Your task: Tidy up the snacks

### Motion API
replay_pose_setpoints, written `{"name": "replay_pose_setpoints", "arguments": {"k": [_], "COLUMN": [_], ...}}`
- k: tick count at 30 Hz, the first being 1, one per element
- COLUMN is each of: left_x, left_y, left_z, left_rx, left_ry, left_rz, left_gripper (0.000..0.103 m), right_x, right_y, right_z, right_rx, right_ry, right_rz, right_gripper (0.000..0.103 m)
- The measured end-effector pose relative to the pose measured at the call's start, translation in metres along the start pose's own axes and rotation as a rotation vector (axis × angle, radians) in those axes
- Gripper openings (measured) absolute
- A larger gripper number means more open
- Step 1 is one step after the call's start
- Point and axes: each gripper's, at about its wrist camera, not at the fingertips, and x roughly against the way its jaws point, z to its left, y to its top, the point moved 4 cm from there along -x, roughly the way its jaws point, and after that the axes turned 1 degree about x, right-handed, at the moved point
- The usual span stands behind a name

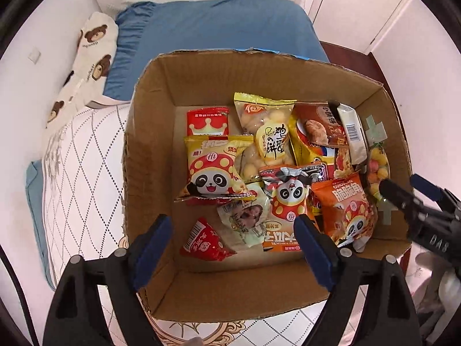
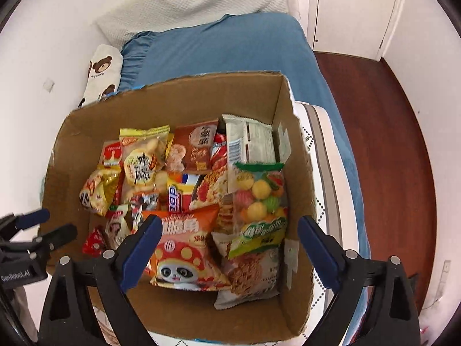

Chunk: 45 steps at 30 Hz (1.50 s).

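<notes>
Both the left gripper [image 1: 233, 248] and right gripper [image 2: 230, 248] hung with jaws spread wide and empty over the cardboard box [image 1: 201, 86] on the bed. Its snack packets [image 1: 276, 158] looked light, crinkly and slippery, best pinched at a sealed edge. An orange panda bag [image 2: 184, 248] and a distant "dap" label [image 2: 174, 199] were legible.

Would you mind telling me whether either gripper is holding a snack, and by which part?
Nothing is held: left gripper and right gripper hover open above the box.
</notes>
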Motion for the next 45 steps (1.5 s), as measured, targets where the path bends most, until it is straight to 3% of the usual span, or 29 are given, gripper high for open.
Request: {"name": "replay_pose_setpoints", "arguments": {"k": [6, 19, 20, 21, 23, 34, 39, 45], "left_x": [-0.002, 0.040, 0.045, 0.053, 0.065, 0.137, 0.170, 0.206], "left_y": [-0.012, -0.030, -0.032, -0.036, -0.042, -0.111, -0.152, -0.195], "left_z": [-0.005, -0.007, -0.008, -0.009, -0.011, -0.012, -0.017, -0.015], "left_rx": [0.020, 0.019, 0.019, 0.014, 0.011, 0.027, 0.014, 0.040], "left_ry": [-0.030, -0.001, 0.000, 0.003, 0.002, -0.044, 0.012, 0.005], "left_rz": [0.009, -0.159, -0.177, -0.204, -0.247, -0.433, -0.508, -0.598], "left_gripper": [0.087, 0.087, 0.089, 0.097, 0.101, 0.101, 0.101, 0.101], "right_x": [0.000, 0.047, 0.054, 0.060, 0.076, 0.172, 0.219, 0.276], "right_y": [-0.017, -0.041, -0.043, -0.045, -0.051, -0.103, -0.140, -0.183], "right_z": [0.006, 0.005, 0.006, 0.007, 0.010, 0.023, 0.035, 0.046], "right_rx": [0.022, 0.024, 0.026, 0.030, 0.037, 0.068, 0.092, 0.112], "right_ry": [-0.036, -0.066, -0.072, -0.076, -0.086, -0.086, -0.085, -0.120], "right_rz": [0.023, -0.062, -0.077, -0.093, -0.129, -0.313, -0.396, -0.512], "right_gripper": [0.098, 0.101, 0.101, 0.101, 0.101, 0.101, 0.101, 0.102]}}
